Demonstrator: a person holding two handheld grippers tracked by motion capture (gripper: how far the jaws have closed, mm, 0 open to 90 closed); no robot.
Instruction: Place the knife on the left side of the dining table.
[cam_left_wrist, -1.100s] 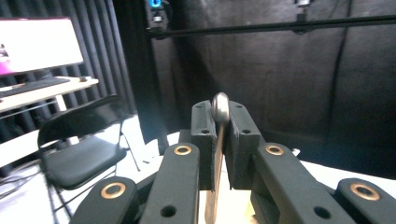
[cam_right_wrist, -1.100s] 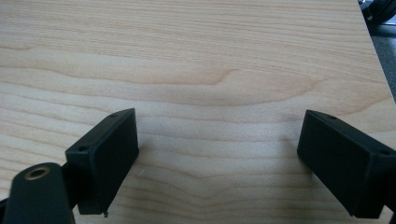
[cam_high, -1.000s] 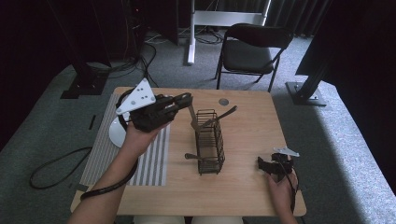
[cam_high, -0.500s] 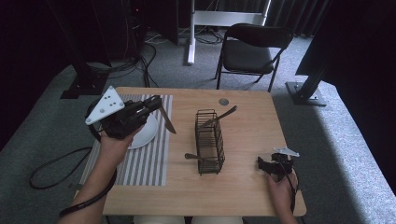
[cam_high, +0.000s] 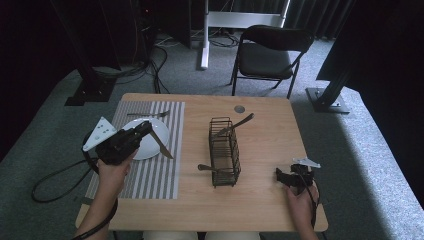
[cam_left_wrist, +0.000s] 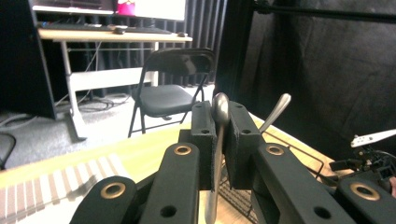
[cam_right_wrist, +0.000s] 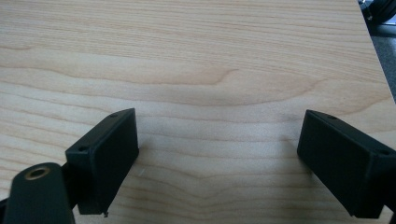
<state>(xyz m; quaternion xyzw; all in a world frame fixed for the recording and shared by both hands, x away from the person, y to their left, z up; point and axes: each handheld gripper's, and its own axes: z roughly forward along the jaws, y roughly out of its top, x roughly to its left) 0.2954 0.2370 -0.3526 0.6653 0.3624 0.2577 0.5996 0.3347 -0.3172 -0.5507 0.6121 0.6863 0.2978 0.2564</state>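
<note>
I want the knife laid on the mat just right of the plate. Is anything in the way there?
Nothing visible is. The left tongs hold the knife with its blade slanting down over the plate's right edge. The mat beside the plate is bare stripes; the fork lies beyond the plate.

Worktop (cam_high: 260, 200): one.
Striped placemat (cam_high: 150, 175), left side: one.
White plate (cam_high: 150, 142): one.
Wire caddy (cam_high: 223, 152), centre: one.
Cutlery, four pieces: fork (cam_high: 147, 114) near far edge, knife (cam_high: 161, 144), two utensils (cam_high: 235, 125) at the caddy.
Claws: two, left claw (cam_high: 145, 127), right claw (cam_high: 282, 176).
Folding chair (cam_high: 270, 55), on the floor: one.
</note>
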